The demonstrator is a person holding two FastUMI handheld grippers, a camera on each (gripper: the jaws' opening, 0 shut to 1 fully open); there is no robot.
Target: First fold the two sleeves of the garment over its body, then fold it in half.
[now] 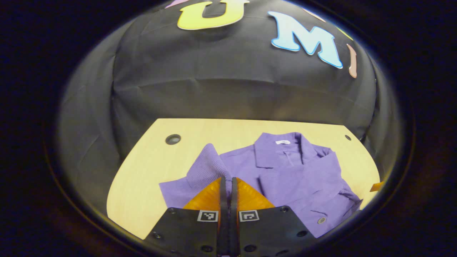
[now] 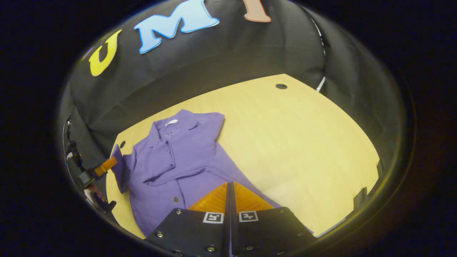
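Observation:
A purple collared shirt (image 1: pixel 285 171) lies face up on the wooden table (image 1: pixel 150 171). One sleeve (image 1: pixel 321 171) is folded across its chest. The other sleeve (image 1: pixel 207 164) stands lifted, ribbed cuff up, and my left gripper (image 1: pixel 227 178) is shut on its fabric. In the right gripper view the shirt (image 2: pixel 185 150) lies at the left, with the folded sleeve (image 2: pixel 160 160) on its body. My right gripper (image 2: pixel 229 183) hangs shut above the shirt's lower edge, and I see no cloth between its fingers. The left gripper (image 2: pixel 103 167) shows at the far left, at the raised sleeve (image 2: pixel 117 157).
Bare tabletop (image 2: pixel 303 142) stretches to the right of the shirt in the right gripper view. Round cable holes (image 1: pixel 172 139) (image 2: pixel 281 86) sit near the table's back corners. The black cloth wall (image 1: pixel 232 89) closes off the back and sides.

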